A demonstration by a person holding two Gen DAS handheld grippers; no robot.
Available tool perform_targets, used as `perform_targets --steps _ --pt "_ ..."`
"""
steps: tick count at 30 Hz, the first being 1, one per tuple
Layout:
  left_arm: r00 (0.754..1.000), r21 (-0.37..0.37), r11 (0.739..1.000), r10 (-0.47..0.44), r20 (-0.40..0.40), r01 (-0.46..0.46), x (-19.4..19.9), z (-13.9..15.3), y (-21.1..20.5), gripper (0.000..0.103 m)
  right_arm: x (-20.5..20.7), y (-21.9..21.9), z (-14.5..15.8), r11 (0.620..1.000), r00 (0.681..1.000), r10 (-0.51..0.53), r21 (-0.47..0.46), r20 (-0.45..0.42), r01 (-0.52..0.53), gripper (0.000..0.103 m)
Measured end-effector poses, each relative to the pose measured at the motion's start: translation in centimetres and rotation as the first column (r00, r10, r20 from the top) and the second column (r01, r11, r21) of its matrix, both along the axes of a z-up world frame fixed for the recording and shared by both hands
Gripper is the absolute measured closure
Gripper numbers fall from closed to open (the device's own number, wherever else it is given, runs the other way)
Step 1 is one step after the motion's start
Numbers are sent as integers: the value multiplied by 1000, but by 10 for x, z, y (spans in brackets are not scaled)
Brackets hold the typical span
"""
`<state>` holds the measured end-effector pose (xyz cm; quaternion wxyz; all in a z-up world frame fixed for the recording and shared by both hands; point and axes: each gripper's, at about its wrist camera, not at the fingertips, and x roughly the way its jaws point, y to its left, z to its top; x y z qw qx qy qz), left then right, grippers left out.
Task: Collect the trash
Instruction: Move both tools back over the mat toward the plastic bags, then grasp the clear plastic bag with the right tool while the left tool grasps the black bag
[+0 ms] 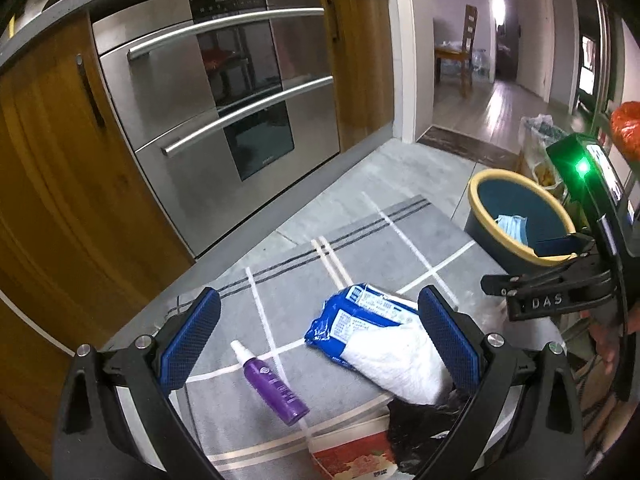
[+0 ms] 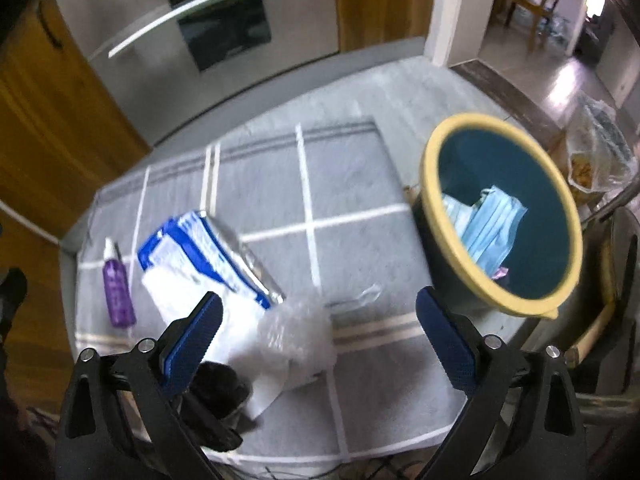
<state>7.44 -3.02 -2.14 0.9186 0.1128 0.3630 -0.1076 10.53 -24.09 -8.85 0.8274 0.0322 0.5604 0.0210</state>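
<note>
Two open claws (left (image 1: 320,344), right (image 2: 318,348)) above a grey mat (image 1: 360,240).

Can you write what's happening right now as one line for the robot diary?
left gripper: open, empty | right gripper: open, empty | yellow-rimmed dark bin: holds blue masks | purple spray bottle: on rug

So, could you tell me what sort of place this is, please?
Most likely a home kitchen: a built-in stainless oven set among wooden cabinets, a grey floor mat, and a doorway to a room with a dining chair.
</note>
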Motion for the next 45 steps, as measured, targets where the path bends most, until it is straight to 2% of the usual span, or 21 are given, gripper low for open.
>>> perform_targets --steps 2,7,12,15,18,21,27,31,36,42,45 --pt "1000 -18 1000 7 -14 -8 2 -1 3 6 2 2 -5 1000 1000 9 6 -17 -9 10" --pt "998 -41 998 39 -41 -41 7 -5 9 6 5 3 -23 1000 997 2 12 -77 -1 36" --pt "996 -65 996 57 -66 -62 9 -8 14 6 6 2 -45 999 984 -7 51 -178 16 56" --pt "996 -82 995 55 -74 -61 9 -8 16 6 5 -1 -52 996 973 -1 83 -229 20 73" --pt "995 -80 995 45 -84 -51 8 -10 13 6 4 2 -52 996 972 22 84 -233 -2 79" --pt "996 -72 997 21 -89 -27 7 -13 7 6 3 3 -48 997 976 29 78 -215 -12 80" --pt "993 -62 996 -68 -97 62 -2 -16 -11 6 7 -13 -23 995 991 -29 94 -129 41 82" --pt "982 -63 989 -137 -127 130 -9 -25 -29 6 9 -23 -9 990 994 -72 114 -85 81 82" --pt "959 -104 979 -193 -206 175 -13 -43 -50 6 9 -32 -1 985 993 -106 130 -56 112 82" --pt "925 -69 968 -249 -288 239 -19 -67 -70 26 10 -40 -1 980 990 -122 153 -65 131 82" --pt "903 -60 961 -275 -330 271 -22 -78 -76 43 10 -38 0 979 991 -119 159 -60 127 82"
